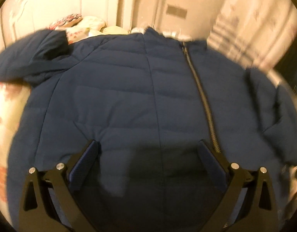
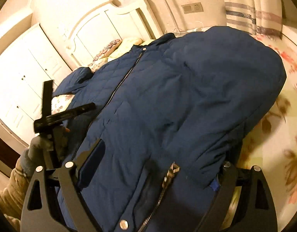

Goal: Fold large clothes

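Jacket: big navy puffer jacket (image 1: 129,100), lying front-up on the bed, pretty much filling both wrist views.

Left fingers: spread wide apart, nothing between them. Blue pads (image 1: 84,162) face each other over the lower front panel. Can't really tell if the tips touch the fabric or just sit above it.

Left gripper: the left gripper (image 1: 148,145) is over the hem end, just left of the zipper (image 1: 200,89), which runs from near the right finger up to the collar.

Right fingers: also spread. The left one (image 2: 92,160) lies on the quilted front. The right one is mostly hidden behind a bulge of fabric, so I can't say if it's catching any cloth.

Right gripper: the right gripper (image 2: 160,154) is at the bottom edge, with the zipper end (image 2: 167,177) and a metal snap (image 2: 123,223) right between the fingers.

Right-side sleeve: folded in over the chest as a big puffy hump (image 2: 225,81) in the right wrist view.

Other sleeve: sticks out to the far side, cuff (image 2: 83,74) resting on the bedding.

Person: a gloved hand (image 2: 38,150) holds the left gripper's black frame (image 2: 49,119), seen at the left of the right wrist view.

Bed: floral sheet (image 2: 280,135) under the jacket, pillows (image 2: 113,48) by the white headboard (image 2: 102,25).

Room: white wardrobe (image 2: 28,73) to the left, wall switch (image 2: 192,7) above, striped curtain (image 2: 245,17) at right. Left view is blurry.
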